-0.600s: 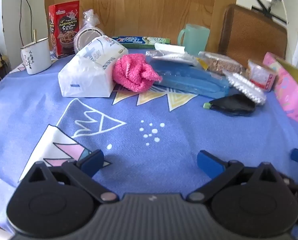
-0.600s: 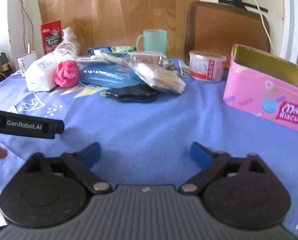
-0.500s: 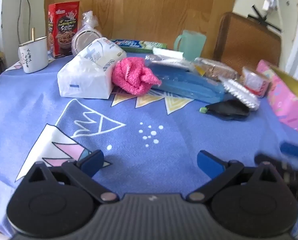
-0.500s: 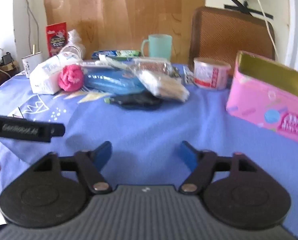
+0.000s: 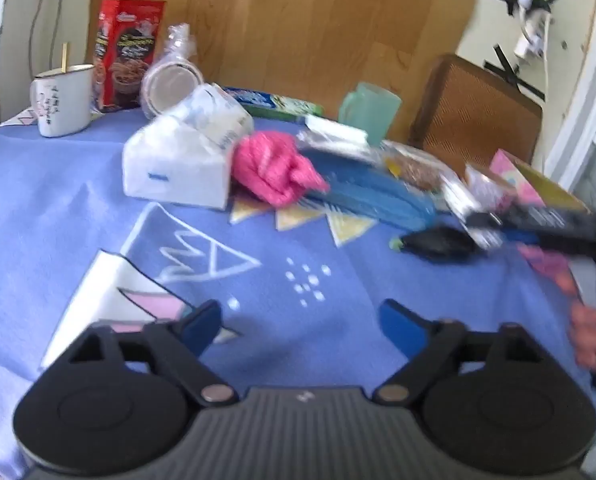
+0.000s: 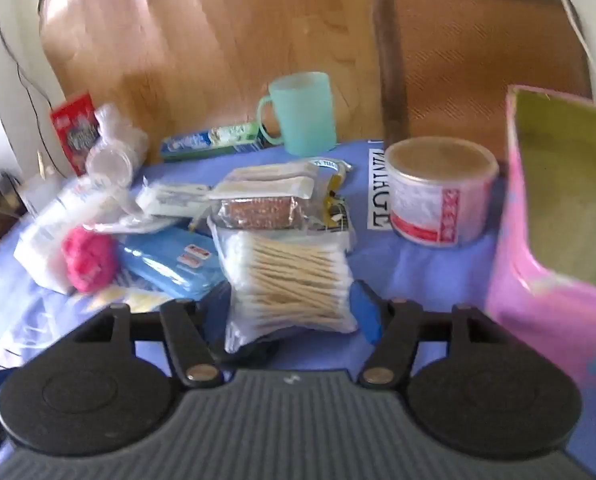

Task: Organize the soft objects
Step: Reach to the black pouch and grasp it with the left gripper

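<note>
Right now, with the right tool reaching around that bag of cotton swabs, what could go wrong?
The right tool straddles the swab bag, which looks like it leans on a foil packet; pulling it could drag that along. The bag's slick plastic might slip from the fingers. The black pouch under the bag might get pinched too.

My right gripper (image 6: pixel 292 312): left fingertip hidden behind the cotton swab bag (image 6: pixel 288 276), so can't tell if pads touch it. Black pouch (image 6: pixel 254 350) mostly buried under that bag. Pink tin (image 6: pixel 554 304) cut off by the frame's right edge. In left wrist view the right tool (image 5: pixel 558 228) is a motion-blurred streak, and the print on the snack box (image 5: pixel 128 46) is unreadable.
</note>
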A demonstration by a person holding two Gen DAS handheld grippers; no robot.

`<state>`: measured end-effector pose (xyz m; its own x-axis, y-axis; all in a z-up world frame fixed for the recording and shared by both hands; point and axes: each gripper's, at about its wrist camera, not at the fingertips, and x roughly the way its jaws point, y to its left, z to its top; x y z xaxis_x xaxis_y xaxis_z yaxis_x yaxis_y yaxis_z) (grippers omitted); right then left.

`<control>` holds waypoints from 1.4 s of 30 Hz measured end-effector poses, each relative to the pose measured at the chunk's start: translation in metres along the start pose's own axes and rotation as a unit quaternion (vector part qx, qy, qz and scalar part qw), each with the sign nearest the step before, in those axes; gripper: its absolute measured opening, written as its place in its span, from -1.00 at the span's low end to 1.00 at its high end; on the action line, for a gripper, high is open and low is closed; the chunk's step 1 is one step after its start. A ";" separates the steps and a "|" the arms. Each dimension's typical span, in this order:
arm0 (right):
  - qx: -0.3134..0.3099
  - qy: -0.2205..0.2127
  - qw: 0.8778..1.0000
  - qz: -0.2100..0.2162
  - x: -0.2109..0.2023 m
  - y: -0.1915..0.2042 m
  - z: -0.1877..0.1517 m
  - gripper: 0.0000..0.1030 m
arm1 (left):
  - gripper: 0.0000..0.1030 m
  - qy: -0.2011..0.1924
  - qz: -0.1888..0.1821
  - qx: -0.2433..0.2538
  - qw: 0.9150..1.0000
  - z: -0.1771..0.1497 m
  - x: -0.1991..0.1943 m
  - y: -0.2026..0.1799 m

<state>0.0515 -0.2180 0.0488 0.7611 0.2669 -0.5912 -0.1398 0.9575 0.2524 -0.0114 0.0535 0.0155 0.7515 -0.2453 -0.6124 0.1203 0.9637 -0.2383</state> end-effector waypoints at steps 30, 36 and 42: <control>-0.111 -0.146 0.963 -0.198 -0.118 -0.063 -0.020 0.11 | 0.04 0.057 -0.301 0.132 0.943 0.098 0.075 -0.251; -0.058 -0.170 0.946 -0.268 -0.129 -0.103 -0.011 0.79 | 0.04 0.019 -0.278 0.083 0.957 0.108 0.071 -0.218; -0.041 -0.121 0.990 -0.060 -0.121 -0.053 -0.033 0.29 | 0.00 -0.006 -0.164 0.069 0.984 0.088 0.042 -0.102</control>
<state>-0.0545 -0.2972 0.0818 0.9036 0.1260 -0.4095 -0.0826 0.9891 0.1220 0.0649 -0.0459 0.0800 0.6658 -0.5445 -0.5102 0.4433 0.8386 -0.3166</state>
